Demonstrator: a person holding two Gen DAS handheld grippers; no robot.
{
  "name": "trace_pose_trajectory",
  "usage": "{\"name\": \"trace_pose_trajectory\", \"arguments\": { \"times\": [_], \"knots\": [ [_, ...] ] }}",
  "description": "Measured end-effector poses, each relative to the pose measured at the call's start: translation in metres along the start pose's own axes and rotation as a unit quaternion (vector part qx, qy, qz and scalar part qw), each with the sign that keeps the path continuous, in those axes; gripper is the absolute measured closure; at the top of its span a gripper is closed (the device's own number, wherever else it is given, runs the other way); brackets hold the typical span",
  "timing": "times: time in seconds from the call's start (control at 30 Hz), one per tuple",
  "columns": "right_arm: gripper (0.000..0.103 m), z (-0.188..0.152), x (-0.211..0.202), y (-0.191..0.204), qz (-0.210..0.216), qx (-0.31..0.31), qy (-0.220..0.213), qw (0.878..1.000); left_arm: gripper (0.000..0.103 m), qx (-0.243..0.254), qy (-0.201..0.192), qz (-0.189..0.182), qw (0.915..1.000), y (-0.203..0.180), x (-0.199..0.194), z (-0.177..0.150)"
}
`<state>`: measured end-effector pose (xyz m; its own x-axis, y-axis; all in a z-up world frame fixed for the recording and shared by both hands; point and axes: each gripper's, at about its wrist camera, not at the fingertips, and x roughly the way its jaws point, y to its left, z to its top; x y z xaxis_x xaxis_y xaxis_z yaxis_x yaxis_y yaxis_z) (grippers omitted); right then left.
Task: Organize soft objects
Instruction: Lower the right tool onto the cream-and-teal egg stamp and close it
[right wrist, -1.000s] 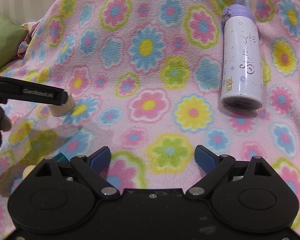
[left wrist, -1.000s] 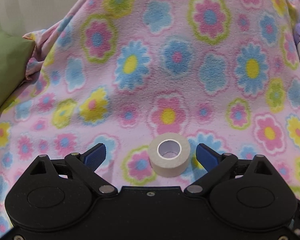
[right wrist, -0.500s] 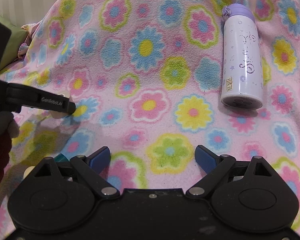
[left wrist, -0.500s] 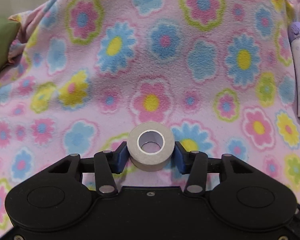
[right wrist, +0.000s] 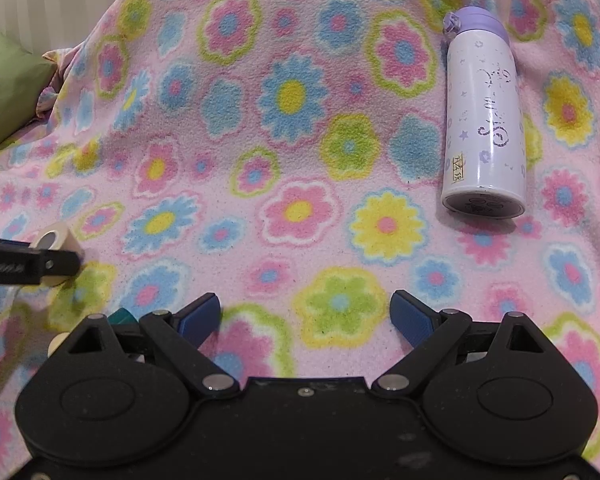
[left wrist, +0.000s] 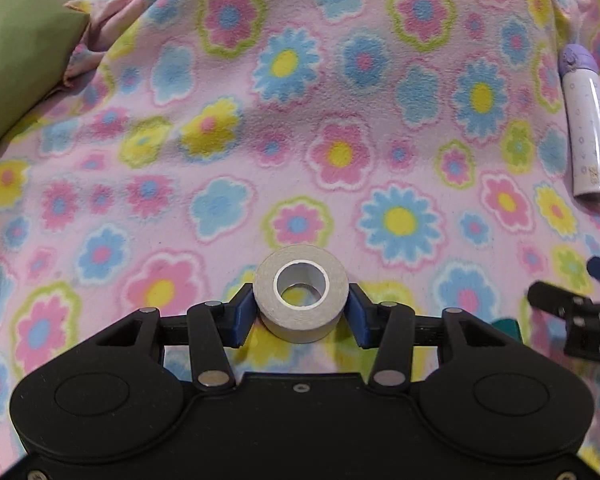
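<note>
your left gripper (left wrist: 300, 312) pinches the tape roll (left wrist: 301, 298) just above the near-left of the flowered blanket (left wrist: 340, 100), right gripper (right wrist: 305, 316) spread empty, so carry it level without squeezing harder.

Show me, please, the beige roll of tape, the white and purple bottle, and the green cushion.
beige roll of tape (left wrist: 300, 312), left wrist view, outer side wall.
white and purple bottle (right wrist: 485, 120), right wrist view, middle of body.
green cushion (left wrist: 16, 64), left wrist view, flat face.
</note>
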<state>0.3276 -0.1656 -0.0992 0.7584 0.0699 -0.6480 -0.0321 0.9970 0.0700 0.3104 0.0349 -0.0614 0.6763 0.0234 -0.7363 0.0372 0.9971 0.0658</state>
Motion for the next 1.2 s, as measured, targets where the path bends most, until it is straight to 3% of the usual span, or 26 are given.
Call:
{"name": "trace_pose_trajectory", "arguments": {
  "times": [0.17, 0.37, 0.5, 0.57, 0.9, 1.03, 1.2],
  "knots": [
    [0.011, 0.0, 0.001, 0.002, -0.004, -0.003, 0.002, 1.0, 0.054, 0.008, -0.014, 0.006, 0.9998, -0.003, 0.003, 0.001],
    [0.011, 0.0, 0.001, 0.002, -0.004, -0.004, 0.003, 1.0, 0.039, 0.02, -0.045, 0.011, 0.9987, -0.004, 0.007, 0.004],
    [0.01, 0.0, 0.001, 0.002, -0.003, -0.004, 0.003, 1.0, 0.041, 0.031, -0.061, 0.014, 0.9975, -0.004, 0.012, 0.002],
    [0.01, 0.0, 0.002, 0.002, -0.002, -0.004, 0.003, 1.0, 0.048, 0.028, -0.056, 0.012, 0.998, -0.002, 0.018, -0.001],
    [0.009, 0.001, 0.001, -0.001, 0.004, -0.002, 0.004, 1.0, 0.049, -0.003, -0.084, -0.019, 0.9963, 0.009, 0.021, -0.012],
    [0.008, 0.003, -0.011, -0.005, 0.025, 0.005, -0.016, 1.0, 0.049, 0.003, -0.085, -0.012, 0.9963, 0.006, 0.022, -0.012],
    [0.005, 0.004, -0.037, 0.003, 0.089, -0.035, -0.038, 0.995, 0.049, 0.0, -0.085, -0.013, 0.9963, 0.007, 0.022, -0.013]
  ]
}}
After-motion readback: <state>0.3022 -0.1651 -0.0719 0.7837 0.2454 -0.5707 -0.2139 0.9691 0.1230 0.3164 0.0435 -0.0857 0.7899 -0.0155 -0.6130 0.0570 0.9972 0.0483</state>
